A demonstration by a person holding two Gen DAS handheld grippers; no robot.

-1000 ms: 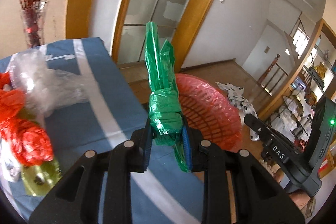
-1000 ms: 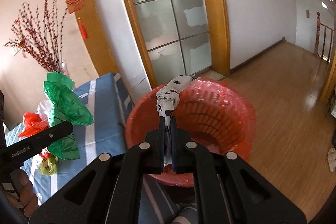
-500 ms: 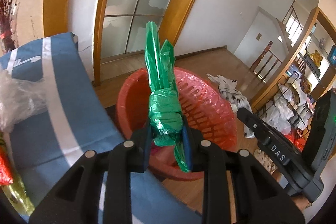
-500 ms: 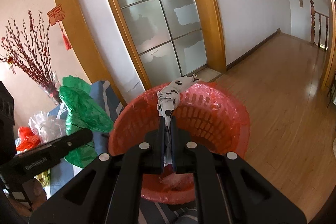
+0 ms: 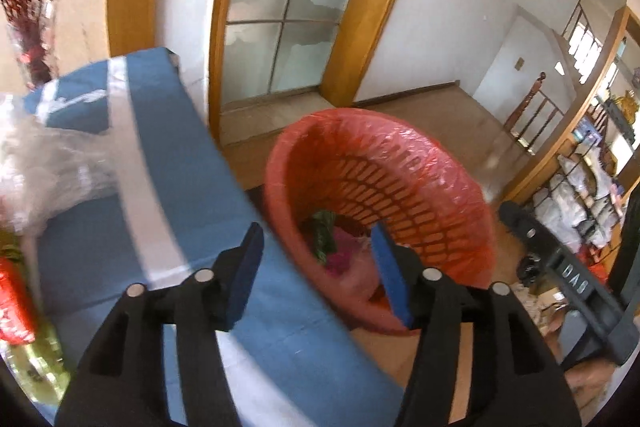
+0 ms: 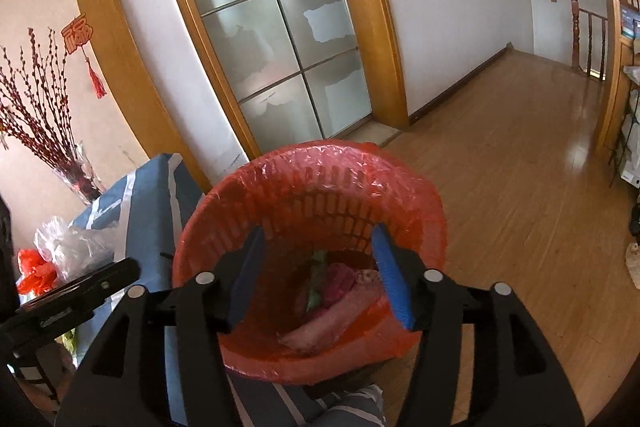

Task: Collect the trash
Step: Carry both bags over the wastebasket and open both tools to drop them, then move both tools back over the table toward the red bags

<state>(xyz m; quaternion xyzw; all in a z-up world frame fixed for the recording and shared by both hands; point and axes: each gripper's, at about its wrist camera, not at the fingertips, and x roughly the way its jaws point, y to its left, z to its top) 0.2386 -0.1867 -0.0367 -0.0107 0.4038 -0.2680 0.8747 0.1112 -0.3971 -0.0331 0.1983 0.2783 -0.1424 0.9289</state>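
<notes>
A red mesh trash basket [image 5: 404, 163] [image 6: 320, 163] with a red plastic liner stands on the wooden floor beside the blue-covered table [image 5: 168, 187]. Green, pink and pale crumpled trash [image 5: 332, 243] [image 6: 332, 283] lies at its bottom. My left gripper [image 5: 318, 251] hangs over the basket's near rim, its jaws opening and nothing between them. Above the basket's mouth my right gripper [image 6: 318, 255] is also opening, with nothing between its blue pads. On the table lie a clear plastic bag [image 5: 44, 163] [image 6: 68, 243] and red plastic trash [image 5: 14, 299] [image 6: 34, 273].
A vase of red branches [image 6: 44, 115] stands at the table's far end. A frosted glass door [image 6: 276, 39] in a wooden frame lies behind the basket. Shelves with goods [image 5: 588, 183] stand at the right. The other gripper's body [image 5: 568, 267] shows at the left wrist view's right edge.
Both grippers opened. The green bag left the left jaws and the black-spotted white bag left the right jaws; green trash now lies in the basket. Both grippers moved closer over the basket.
</notes>
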